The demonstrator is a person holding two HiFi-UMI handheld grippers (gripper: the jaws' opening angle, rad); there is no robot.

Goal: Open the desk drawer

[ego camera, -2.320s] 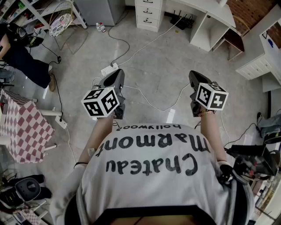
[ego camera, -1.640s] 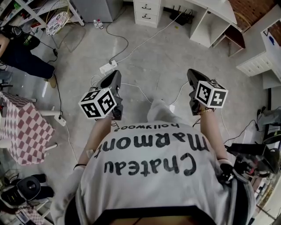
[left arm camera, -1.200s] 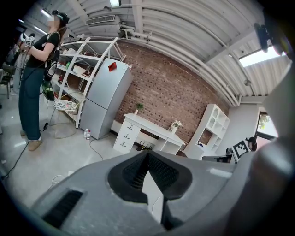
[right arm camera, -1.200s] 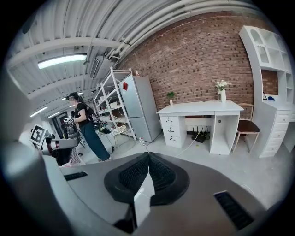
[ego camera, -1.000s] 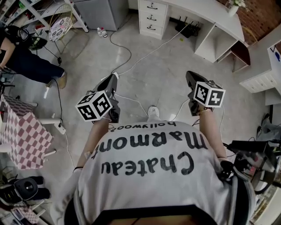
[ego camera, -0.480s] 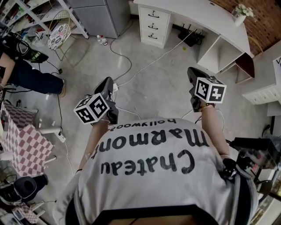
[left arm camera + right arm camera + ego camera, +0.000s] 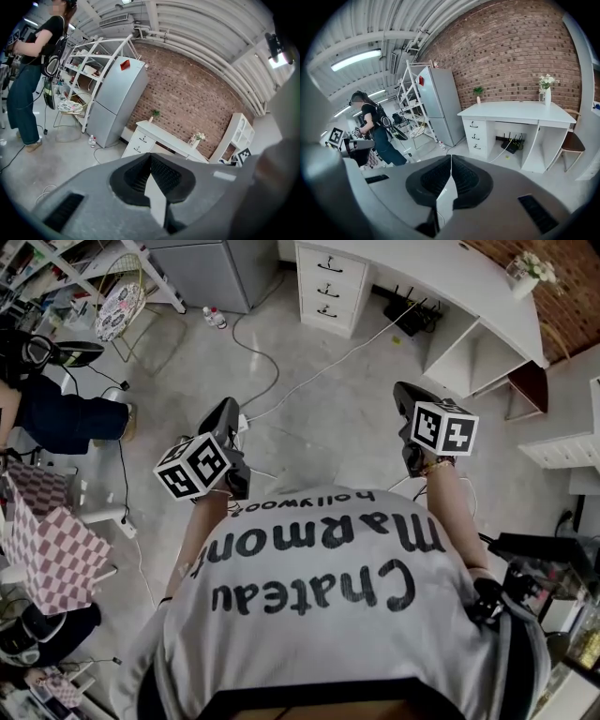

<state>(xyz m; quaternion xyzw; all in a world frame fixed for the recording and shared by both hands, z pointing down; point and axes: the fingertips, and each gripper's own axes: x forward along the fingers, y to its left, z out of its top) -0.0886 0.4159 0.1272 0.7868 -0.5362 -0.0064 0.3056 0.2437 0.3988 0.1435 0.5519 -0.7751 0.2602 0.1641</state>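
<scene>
Left hand-held gripper (image 7: 150,161), right hand-held gripper (image 7: 450,161): closed; desk (image 7: 441,273) cropped.

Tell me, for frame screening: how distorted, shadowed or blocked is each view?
Head view: evenly lit, sharp, lower half blocked by the white lettered shirt. Left gripper view: fisheye, dark corners, glaring ceiling lamp. Right gripper view: fisheye bows the red brick wall; white three-drawer desk sharp.
</scene>
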